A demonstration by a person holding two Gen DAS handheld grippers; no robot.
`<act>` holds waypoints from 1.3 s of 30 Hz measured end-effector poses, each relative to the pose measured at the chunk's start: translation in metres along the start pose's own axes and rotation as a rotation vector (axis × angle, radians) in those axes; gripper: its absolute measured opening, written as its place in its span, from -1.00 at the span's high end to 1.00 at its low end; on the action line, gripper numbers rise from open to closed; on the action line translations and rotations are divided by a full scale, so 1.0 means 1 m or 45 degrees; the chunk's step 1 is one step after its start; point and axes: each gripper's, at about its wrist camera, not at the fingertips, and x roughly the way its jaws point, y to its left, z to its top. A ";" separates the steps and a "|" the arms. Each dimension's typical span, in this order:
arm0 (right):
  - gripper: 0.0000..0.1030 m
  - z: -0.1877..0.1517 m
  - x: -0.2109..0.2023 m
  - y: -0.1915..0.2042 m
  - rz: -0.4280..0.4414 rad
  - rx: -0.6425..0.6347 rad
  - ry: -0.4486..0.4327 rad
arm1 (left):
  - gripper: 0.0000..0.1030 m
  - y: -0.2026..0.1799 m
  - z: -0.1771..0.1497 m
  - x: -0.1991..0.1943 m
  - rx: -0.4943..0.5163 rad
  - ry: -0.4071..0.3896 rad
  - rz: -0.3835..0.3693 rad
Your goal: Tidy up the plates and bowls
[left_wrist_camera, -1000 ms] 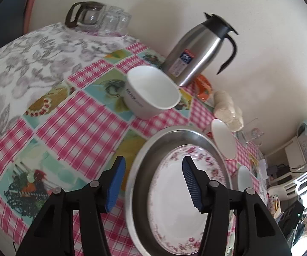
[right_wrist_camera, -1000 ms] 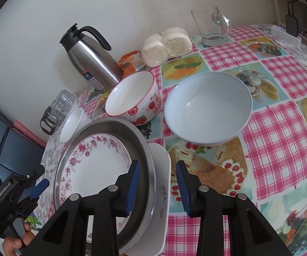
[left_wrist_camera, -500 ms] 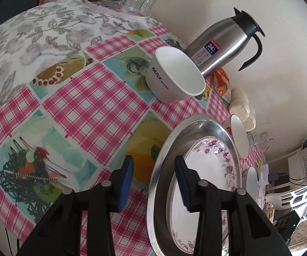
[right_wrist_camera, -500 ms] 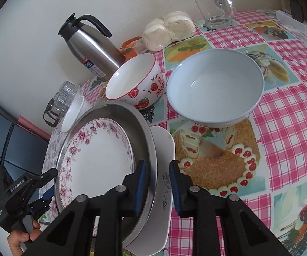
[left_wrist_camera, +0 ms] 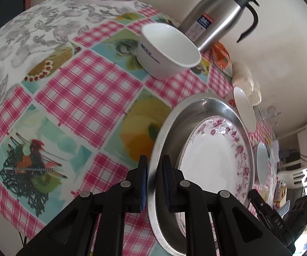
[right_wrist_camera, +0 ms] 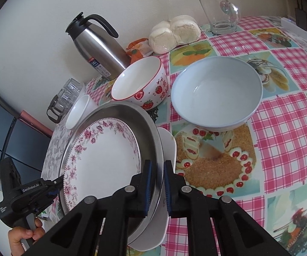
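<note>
Steel tray (right_wrist_camera: 151, 125): you hold it by opposite rims; it rests on a white plate (right_wrist_camera: 170, 147) and carries the rest.
Floral plate (right_wrist_camera: 102, 160): lies inside the tray, nothing on it.
Blue bowl (right_wrist_camera: 217, 93): empty, right of the tray on the checked cloth.
Strawberry bowl (right_wrist_camera: 140, 83): empty, at the tray's far edge.
White cup (left_wrist_camera: 166, 49): empty, far side, beside the flask (left_wrist_camera: 217, 15).
Left gripper (left_wrist_camera: 154, 181): your jaws are clamped on the tray's left rim.
Right gripper (right_wrist_camera: 157, 188): your jaws are clamped on the tray's right rim.
</note>
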 end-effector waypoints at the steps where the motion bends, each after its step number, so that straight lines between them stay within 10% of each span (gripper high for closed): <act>1: 0.76 0.001 -0.002 -0.003 -0.002 0.008 -0.001 | 0.73 -0.002 -0.002 0.002 0.006 0.020 -0.003; 39: 0.70 -0.003 -0.015 -0.018 -0.031 0.043 0.018 | 0.73 -0.005 -0.017 0.004 -0.078 0.119 -0.022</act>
